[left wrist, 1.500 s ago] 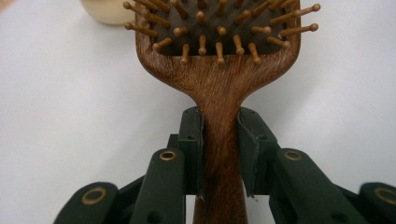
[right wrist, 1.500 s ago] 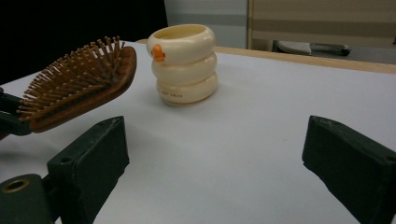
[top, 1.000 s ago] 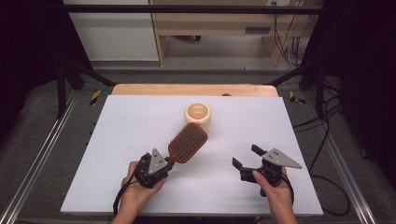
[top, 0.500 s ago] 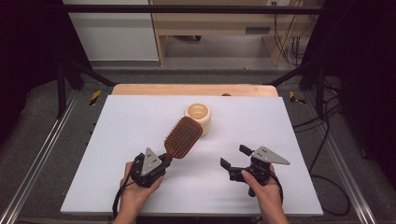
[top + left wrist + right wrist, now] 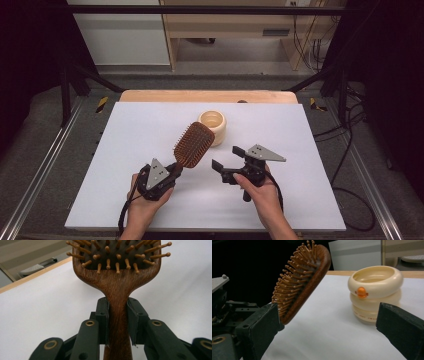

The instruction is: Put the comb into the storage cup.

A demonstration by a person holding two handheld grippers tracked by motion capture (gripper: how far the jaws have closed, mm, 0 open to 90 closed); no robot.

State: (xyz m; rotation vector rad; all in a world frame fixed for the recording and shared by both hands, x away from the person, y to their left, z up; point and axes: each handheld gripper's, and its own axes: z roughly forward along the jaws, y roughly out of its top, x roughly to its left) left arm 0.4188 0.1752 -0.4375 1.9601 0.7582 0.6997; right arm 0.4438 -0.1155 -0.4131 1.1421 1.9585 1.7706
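I have the left gripper [image 5: 172,170] clamped on the brush [image 5: 193,145] handle, its head tilted up above the middle of the white bench [image 5: 135,130], bristles facing up. My right gripper [image 5: 227,162] hangs open just beside it, nothing between the jaws. A cream cup [image 5: 212,127] stands right behind the brush head, toward the far edge.

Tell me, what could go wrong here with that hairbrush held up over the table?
The left gripper pinches the hairbrush only by its narrow handle, with the heavy head sticking far out, so it might twist or slip. The open right gripper sits close to the brush and the cream cup, so reaching in could knock either.
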